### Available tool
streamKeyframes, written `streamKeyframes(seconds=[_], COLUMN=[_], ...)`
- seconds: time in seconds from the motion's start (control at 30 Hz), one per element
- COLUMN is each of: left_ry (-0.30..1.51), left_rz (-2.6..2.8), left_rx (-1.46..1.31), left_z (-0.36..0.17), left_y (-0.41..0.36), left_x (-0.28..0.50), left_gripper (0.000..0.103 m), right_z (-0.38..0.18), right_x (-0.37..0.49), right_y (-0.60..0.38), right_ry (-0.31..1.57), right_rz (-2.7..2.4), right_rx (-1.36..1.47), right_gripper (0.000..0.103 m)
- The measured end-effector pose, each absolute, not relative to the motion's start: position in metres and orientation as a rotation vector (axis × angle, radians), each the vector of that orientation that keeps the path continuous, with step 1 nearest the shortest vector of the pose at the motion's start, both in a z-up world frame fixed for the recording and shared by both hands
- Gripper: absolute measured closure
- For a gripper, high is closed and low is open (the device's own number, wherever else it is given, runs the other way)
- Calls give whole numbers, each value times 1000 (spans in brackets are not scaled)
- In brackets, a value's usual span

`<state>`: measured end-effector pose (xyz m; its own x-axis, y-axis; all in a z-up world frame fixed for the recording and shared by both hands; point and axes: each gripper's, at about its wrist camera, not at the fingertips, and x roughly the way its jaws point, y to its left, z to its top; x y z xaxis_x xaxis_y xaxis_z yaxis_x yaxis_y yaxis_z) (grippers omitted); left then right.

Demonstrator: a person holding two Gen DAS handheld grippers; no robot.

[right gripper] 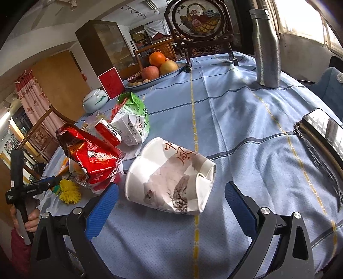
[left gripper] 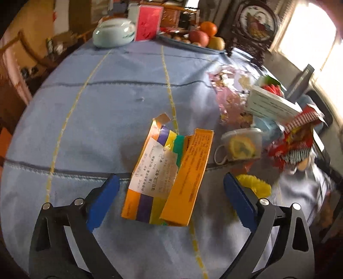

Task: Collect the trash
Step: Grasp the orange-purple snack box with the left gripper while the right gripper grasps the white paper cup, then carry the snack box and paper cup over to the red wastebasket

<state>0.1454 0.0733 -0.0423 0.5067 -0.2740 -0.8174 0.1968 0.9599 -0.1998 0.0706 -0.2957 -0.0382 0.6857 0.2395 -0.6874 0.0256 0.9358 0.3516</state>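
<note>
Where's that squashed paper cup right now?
In the right wrist view the crushed paper cup lies on its side on the blue tablecloth, right of the red snack bag.

I read this as a lived-in home dining room. Landmark: the round table in its blue checked cloth [right gripper: 235, 120]. At its far edge sit a fruit plate [right gripper: 158, 79] and a framed embroidered screen [right gripper: 200, 19]. Beyond the table I see a glass cabinet [right gripper: 107, 49], wooden chairs [right gripper: 42, 126] and floral curtains [right gripper: 32, 96].

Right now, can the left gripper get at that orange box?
Probably yes: the left gripper is open with the flattened orange box lying between its fingers on the tablecloth, nothing covering it.
</note>
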Motion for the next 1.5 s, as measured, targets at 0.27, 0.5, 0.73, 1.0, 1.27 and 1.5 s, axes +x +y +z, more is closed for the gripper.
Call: streamKeyframes(seconds=[0.27, 0.5, 0.73, 1.0, 1.27, 1.5], left_ry=[943, 944, 936, 872, 786, 728], left_rz=[-211, -183, -180, -194, -200, -296], left_rx=[-79, -126, -93, -119, -95, -21], left_z=[-40, -42, -43, -33, 7, 38], left_y=[74, 85, 80, 75, 61, 12], left_x=[137, 135, 130, 116, 99, 82], left_gripper=[55, 55, 55, 57, 57, 57], right_z=[-42, -45, -35, -5, 0, 4], right_x=[83, 104, 93, 57, 32, -10], right_y=[-294, -270, -282, -294, -323, -361], right_ry=[857, 930, 820, 674, 613, 553], right_rz=[87, 53, 24, 8, 11, -47], right_rx=[343, 265, 321, 258, 324, 370], right_gripper=[5, 5, 14, 14, 14, 14])
